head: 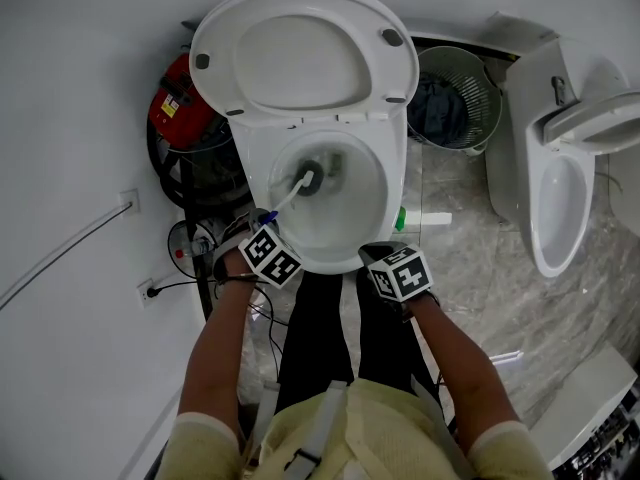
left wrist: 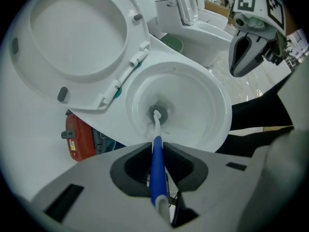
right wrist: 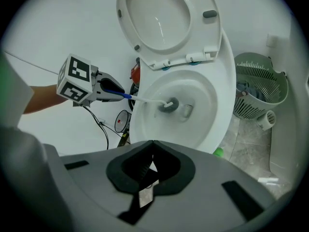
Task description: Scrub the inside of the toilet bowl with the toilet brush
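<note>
The white toilet bowl [head: 372, 230] stands with seat and lid [head: 300, 53] raised. The toilet brush has a blue handle [left wrist: 155, 164] and a white shaft, and its dark head [head: 312, 178] sits low in the bowl near the drain. My left gripper [left wrist: 155, 148] is shut on the blue handle and hangs over the bowl's near left rim [head: 262, 226]. My right gripper [head: 386, 256] hovers at the near right rim. In its own view the right gripper [right wrist: 152, 144] has its jaws closed together with nothing between them. From there I see the brush head [right wrist: 170, 104] and the left gripper [right wrist: 112, 90].
A grey-green waste basket [head: 458, 98] stands right of the toilet, with a second white fixture [head: 560, 193] beyond it. A red canister [head: 180, 108] and cables [head: 190, 230] fill the gap at the left wall. A small green item [head: 400, 218] lies by the bowl's right side.
</note>
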`<act>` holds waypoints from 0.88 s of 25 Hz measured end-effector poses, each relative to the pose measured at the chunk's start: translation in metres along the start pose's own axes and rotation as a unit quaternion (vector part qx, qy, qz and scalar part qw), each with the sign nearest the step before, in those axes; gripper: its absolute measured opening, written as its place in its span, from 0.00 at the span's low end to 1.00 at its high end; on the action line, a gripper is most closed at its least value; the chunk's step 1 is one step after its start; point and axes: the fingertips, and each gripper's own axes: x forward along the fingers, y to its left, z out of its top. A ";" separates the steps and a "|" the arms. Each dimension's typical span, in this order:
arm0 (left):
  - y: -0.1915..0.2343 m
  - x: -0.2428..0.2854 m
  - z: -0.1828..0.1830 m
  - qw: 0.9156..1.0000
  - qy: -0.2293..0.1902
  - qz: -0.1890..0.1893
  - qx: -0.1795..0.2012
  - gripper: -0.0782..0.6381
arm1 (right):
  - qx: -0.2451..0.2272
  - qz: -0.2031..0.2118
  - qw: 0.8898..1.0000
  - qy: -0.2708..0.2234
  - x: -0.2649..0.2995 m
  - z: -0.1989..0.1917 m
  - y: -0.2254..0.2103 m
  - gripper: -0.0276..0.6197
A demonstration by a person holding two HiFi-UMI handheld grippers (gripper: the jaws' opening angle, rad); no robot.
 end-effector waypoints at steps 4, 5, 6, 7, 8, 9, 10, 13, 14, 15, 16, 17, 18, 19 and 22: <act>0.008 0.002 0.008 1.000 -0.012 0.005 -0.027 0.22 | 0.001 0.000 1.000 -0.002 -0.002 0.001 -0.003 0.07; 0.009 0.003 0.010 0.999 -0.017 0.003 -0.040 0.22 | 0.002 0.000 1.000 -0.003 -0.002 0.001 -0.003 0.07; 0.010 0.004 0.013 0.998 -0.021 -0.002 -0.057 0.22 | 0.003 0.000 1.000 -0.003 -0.002 0.001 -0.004 0.07; 0.010 0.004 0.015 0.997 -0.026 -0.009 -0.074 0.22 | 0.004 0.000 1.000 -0.004 -0.002 0.001 -0.004 0.07; 0.009 0.005 0.016 0.995 -0.031 -0.016 -0.090 0.22 | 0.005 0.000 1.000 -0.004 -0.003 0.002 -0.005 0.07; 0.008 0.005 0.018 0.994 -0.037 -0.022 -0.105 0.22 | 0.006 0.000 1.000 -0.005 -0.003 0.002 -0.005 0.07; 0.008 0.005 0.020 0.992 -0.043 -0.027 -0.119 0.22 | 0.006 0.000 1.000 -0.006 -0.003 0.001 -0.005 0.07; 0.004 0.005 0.025 0.986 -0.062 -0.039 -0.151 0.22 | 0.009 0.000 1.000 -0.007 -0.005 -0.001 -0.006 0.07; 0.002 0.005 0.028 0.985 -0.068 -0.041 -0.156 0.22 | 0.010 0.000 1.000 -0.007 -0.006 -0.001 -0.007 0.07; 0.001 0.004 0.030 0.984 -0.073 -0.043 -0.158 0.22 | 0.011 -0.001 1.000 -0.007 -0.007 -0.002 -0.009 0.07; 0.000 0.004 0.033 0.983 -0.077 -0.045 -0.159 0.22 | 0.012 -0.001 1.000 -0.007 -0.007 -0.002 -0.010 0.07; -0.002 0.004 0.036 0.983 -0.081 -0.047 -0.160 0.22 | 0.014 -0.002 1.000 -0.007 -0.008 -0.003 -0.011 0.07; -0.003 0.004 0.039 0.982 -0.084 -0.050 -0.161 0.22 | 0.015 -0.002 1.000 -0.008 -0.008 -0.003 -0.012 0.07; -0.005 0.004 0.042 0.981 -0.088 -0.054 -0.162 0.22 | 0.016 -0.002 1.000 -0.008 -0.008 -0.004 -0.013 0.07; -0.009 0.004 0.050 0.980 -0.097 -0.065 -0.161 0.22 | 0.019 -0.002 1.000 -0.010 -0.009 -0.004 -0.014 0.07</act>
